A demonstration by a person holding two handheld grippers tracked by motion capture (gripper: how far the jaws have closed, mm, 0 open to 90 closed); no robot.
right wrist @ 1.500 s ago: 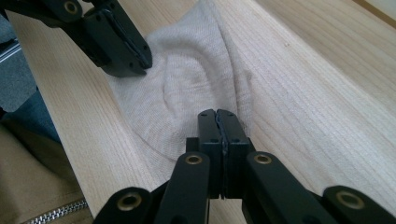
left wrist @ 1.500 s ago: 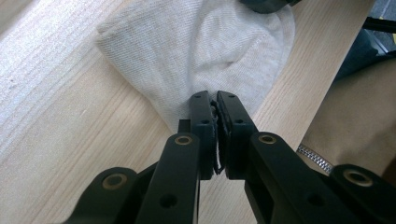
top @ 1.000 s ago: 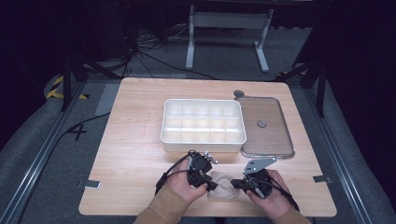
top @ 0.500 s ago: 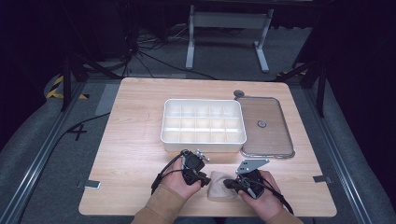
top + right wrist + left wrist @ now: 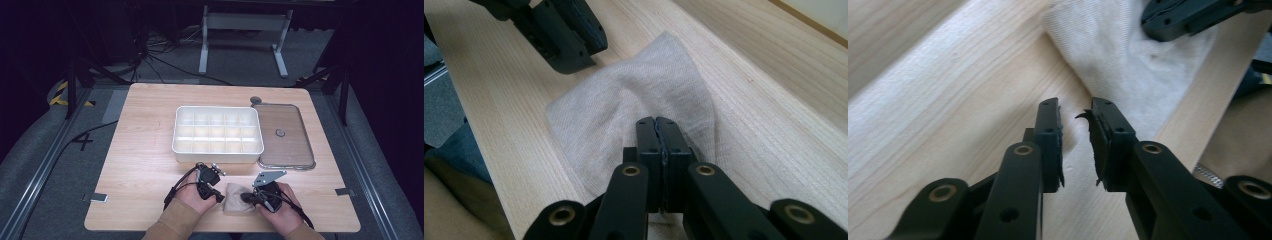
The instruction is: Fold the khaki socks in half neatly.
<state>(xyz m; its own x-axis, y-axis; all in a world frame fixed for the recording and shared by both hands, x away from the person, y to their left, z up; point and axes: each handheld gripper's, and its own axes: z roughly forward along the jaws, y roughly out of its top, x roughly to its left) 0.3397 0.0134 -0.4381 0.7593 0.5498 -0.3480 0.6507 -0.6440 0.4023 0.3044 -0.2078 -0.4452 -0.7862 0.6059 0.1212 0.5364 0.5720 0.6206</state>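
A small beige cloth (image 5: 236,205) lies bunched on the wooden table near its front edge, between my two grippers. My right gripper (image 5: 248,198) comes at it from the right; in the right gripper view its jaws (image 5: 658,125) are shut on a raised fold of the cloth (image 5: 634,100). My left gripper (image 5: 218,196) is at the cloth's left edge. In the left gripper view its jaws (image 5: 1075,107) have just been closing and still stand a little apart over the edge of the cloth (image 5: 1118,65), pads not pressing on it.
A white tray (image 5: 218,150) with several compartments stands at mid-table. To its right lies a clear lid (image 5: 287,145) with a small knob. A small round object (image 5: 256,100) sits behind the lid. The table's front edge is just behind the hands.
The right gripper has shifted slightly left toward the left one. The cloth between them looks more bunched than a second ago.
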